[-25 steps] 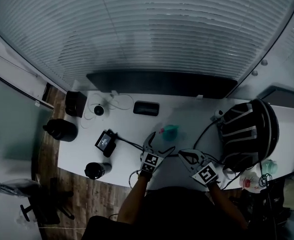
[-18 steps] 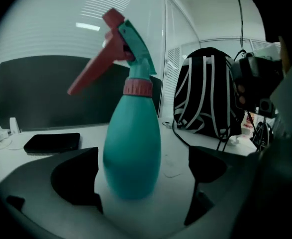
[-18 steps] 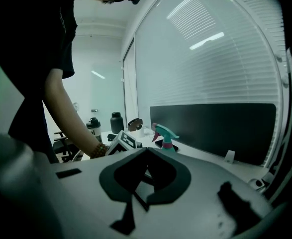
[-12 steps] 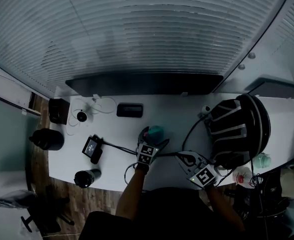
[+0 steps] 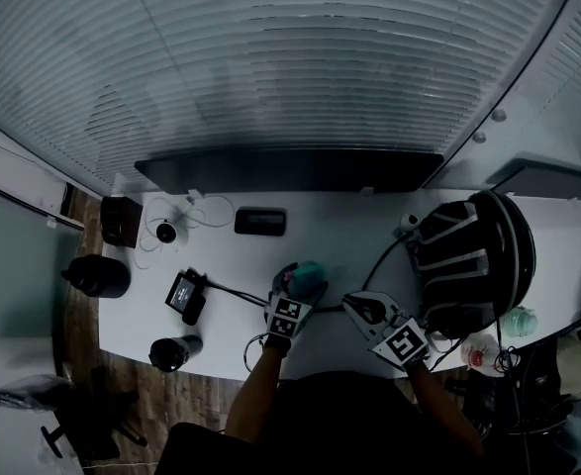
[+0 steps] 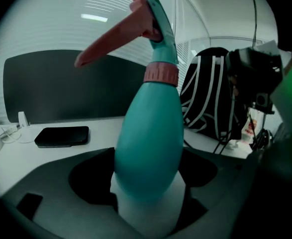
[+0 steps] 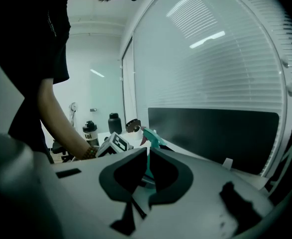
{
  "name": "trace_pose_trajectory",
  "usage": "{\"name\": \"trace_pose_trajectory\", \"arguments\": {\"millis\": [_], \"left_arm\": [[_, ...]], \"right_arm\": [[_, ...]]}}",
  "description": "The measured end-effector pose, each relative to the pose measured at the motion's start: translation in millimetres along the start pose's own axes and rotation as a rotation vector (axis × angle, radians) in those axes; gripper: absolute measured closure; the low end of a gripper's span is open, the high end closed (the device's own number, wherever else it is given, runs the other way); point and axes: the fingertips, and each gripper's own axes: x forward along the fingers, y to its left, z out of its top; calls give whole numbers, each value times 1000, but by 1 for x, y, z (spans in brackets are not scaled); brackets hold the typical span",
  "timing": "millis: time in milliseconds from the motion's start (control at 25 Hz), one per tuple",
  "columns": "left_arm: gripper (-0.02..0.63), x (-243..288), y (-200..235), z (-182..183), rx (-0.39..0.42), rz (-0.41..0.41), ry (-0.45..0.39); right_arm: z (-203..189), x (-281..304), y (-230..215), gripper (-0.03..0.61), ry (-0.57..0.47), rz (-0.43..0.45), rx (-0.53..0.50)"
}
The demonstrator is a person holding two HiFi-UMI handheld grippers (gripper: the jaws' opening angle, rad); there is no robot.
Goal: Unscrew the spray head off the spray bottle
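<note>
your left tool (image 6: 148,176) is gripping the spray bottle (image 6: 148,128) low; its spray head (image 6: 138,26) is pointing toward upper centre, your clenched, empty right tool (image 5: 361,307) hovering lower right of it.

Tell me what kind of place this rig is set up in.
Most likely an office or meeting room: a long white desk set against a wall of slatted blinds, with a striped backpack and loose white cables lying on top.

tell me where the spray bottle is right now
Head view: the spray bottle sits centrally on the desk, gripped between the left gripper's jaws, left of the backpack.
</note>
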Motion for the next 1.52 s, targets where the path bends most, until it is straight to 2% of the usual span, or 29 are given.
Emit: {"name": "trace_pose_trajectory", "arguments": {"millis": [80, 200, 280, 360, 440, 520, 560, 640, 680, 720, 880, 960, 1080, 1200, 1320, 1360, 1440, 1480, 1520], "left_arm": [[218, -24, -10, 7, -8, -34, 0], [219, -66, -30, 8, 30, -68, 11], [218, -95, -33, 1, 49, -28, 24], [218, -122, -25, -11, 78, 73, 54], [218, -146, -9, -23, 157, 215, 102], [218, -165, 9, -31, 280, 361, 146], [218, -174, 18, -31, 345, 424, 161], [218, -187, 32, -26, 451, 519, 179], [218, -192, 37, -23, 490, 551, 182], [218, -196, 40, -20, 522, 575, 182], [218, -204, 45, -10, 640, 653, 182], [218, -207, 46, -3, 709, 693, 182], [218, -209, 40, 8, 782, 719, 163], [218, -200, 27, 16, 868, 691, 157], [218, -190, 19, 16, 887, 656, 168], [218, -188, 19, 14, 877, 651, 180], [219, -186, 21, 9, 866, 643, 210], [219, -185, 22, 6, 864, 636, 225], [221, -184, 21, 3, 855, 625, 236]], "right_arm": [[5, 4, 8, 575, 20, 42, -20], [10, 12, 34, 569, 52, 127, -81], [15, 18, 56, 516, 61, 187, -85], [20, 25, 75, 486, 62, 243, -7], [22, 31, 90, 480, 76, 300, 169], [22, 37, 100, 467, 84, 363, 405], [24, 40, 106, 428, 81, 404, 524], [27, 41, 120, 311, 68, 497, 735], [30, 41, 125, 268, 52, 538, 835], [34, 41, 127, 253, 24, 570, 940], [47, 44, 111, 252, -105, 605, 1354], [40, 46, 105, 252, -93, 595, 1473], [24, 47, 110, 252, -10, 580, 1516], [14, 49, 113, 252, 19, 553, 1563], [5, 57, 111, 253, 41, 495, 1601], [3, 60, 111, 253, 55, 474, 1587], [0, 61, 112, 255, 98, 449, 1486], [0, 61, 112, 268, 121, 443, 1414], [1, 61, 112, 309, 139, 440, 1355]]}}
